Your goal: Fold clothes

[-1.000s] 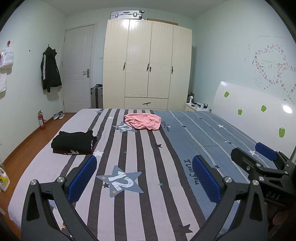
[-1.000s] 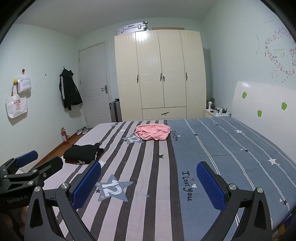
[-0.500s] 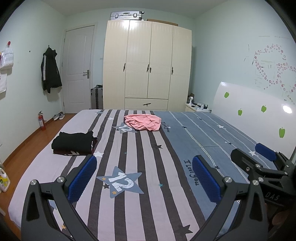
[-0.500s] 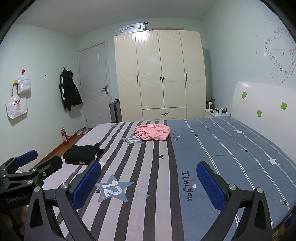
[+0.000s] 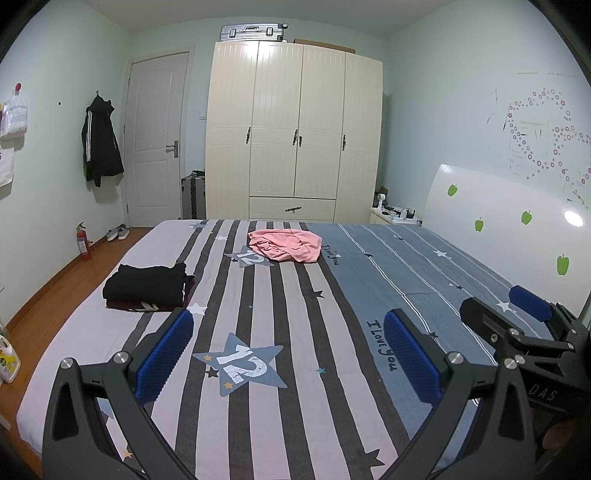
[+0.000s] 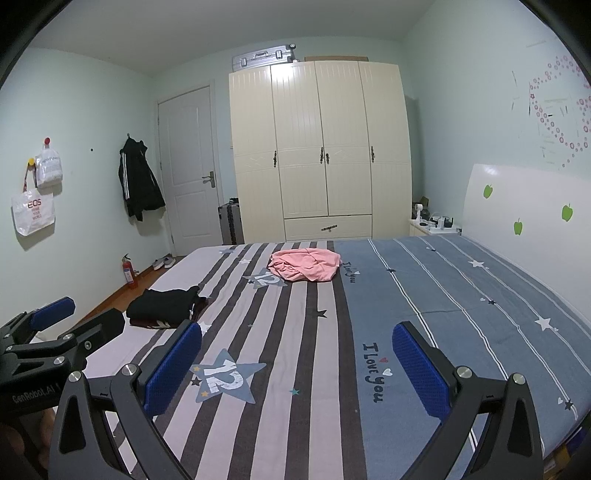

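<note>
A crumpled pink garment (image 5: 286, 247) (image 6: 306, 266) lies unfolded toward the far side of the striped bed (image 5: 332, 280) (image 6: 443, 295). A folded black garment (image 5: 146, 286) (image 6: 164, 312) rests on a dark folded piece near the bed's left edge. My left gripper (image 5: 288, 347) hovers open over the near part of the bed, nothing between its blue pads. My right gripper (image 6: 297, 360) is open too, beside it, and shows at the right of the left wrist view (image 5: 517, 314). Both are well short of the clothes.
A cream wardrobe (image 5: 291, 136) with a suitcase (image 5: 253, 31) on top stands past the bed. A white headboard (image 5: 498, 221) runs along the right. Wooden floor (image 5: 74, 273) with a fire extinguisher (image 5: 84, 242) lies left. A black jacket (image 5: 101, 147) hangs by the door.
The left wrist view has shifted slightly, with the bed sitting a little lower in frame. The grippers stay open and the clothes have not moved.
</note>
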Demonstrator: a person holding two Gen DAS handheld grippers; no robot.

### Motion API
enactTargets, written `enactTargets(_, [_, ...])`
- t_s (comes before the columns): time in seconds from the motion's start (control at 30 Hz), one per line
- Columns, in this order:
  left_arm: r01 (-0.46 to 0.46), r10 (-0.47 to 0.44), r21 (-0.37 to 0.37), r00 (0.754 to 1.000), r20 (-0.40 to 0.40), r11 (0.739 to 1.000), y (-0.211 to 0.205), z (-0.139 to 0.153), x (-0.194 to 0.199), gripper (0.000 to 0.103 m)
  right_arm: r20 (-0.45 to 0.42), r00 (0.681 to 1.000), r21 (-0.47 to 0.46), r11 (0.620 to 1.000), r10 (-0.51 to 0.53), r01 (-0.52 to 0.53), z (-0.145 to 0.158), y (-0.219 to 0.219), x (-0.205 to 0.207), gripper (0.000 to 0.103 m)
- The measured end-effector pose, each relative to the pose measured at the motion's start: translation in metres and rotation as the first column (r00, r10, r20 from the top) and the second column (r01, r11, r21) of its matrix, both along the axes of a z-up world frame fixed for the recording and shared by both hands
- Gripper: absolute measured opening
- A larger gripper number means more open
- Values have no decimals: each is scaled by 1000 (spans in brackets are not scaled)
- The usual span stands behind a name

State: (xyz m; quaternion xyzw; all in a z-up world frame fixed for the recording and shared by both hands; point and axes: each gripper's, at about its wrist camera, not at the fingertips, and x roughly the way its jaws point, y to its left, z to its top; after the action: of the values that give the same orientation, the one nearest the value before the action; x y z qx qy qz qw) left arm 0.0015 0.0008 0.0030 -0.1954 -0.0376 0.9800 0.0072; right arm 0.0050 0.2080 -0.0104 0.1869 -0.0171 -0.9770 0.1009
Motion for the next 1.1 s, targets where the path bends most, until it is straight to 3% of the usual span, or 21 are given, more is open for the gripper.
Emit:
enactTargets(0.3, [2,-2,21,1000,13,1000,-4,-7,-3,102,0,1000,9,1000,-9,9,-6,4,-3,102])
enactTargets(0.5, [-1,0,12,1000,17,1000,-14,-31,-22,102,18,1000,2,1000,-17,17,-32,12,-23,102])
enactTargets(0.67, [19,-19,0,999,46,1000,-28,-85,-70,102,77,997,-14,999,-28,30,-82,12,-76,102])
enactTargets(0.8, [73,-74,23,994,75,997,-43,-150,-129,102,130,990,-24,998,-49,53,-146,6,-144,102])
enactTargets(0.9, [56,-60,34,991,117,998,-58,-192,-172,102,168,982,13,996,-89,88,-190,-2,-191,102])
enactTargets(1.0, [9,-36,126,976,216,992,-81,-219,-206,102,235,966,39,994,-111,105,-219,-14,-228,102])
enactTargets(1.1, [-39,-18,202,961,275,979,-100,-227,-229,102,317,943,29,994,-105,101,-232,-20,-250,102])
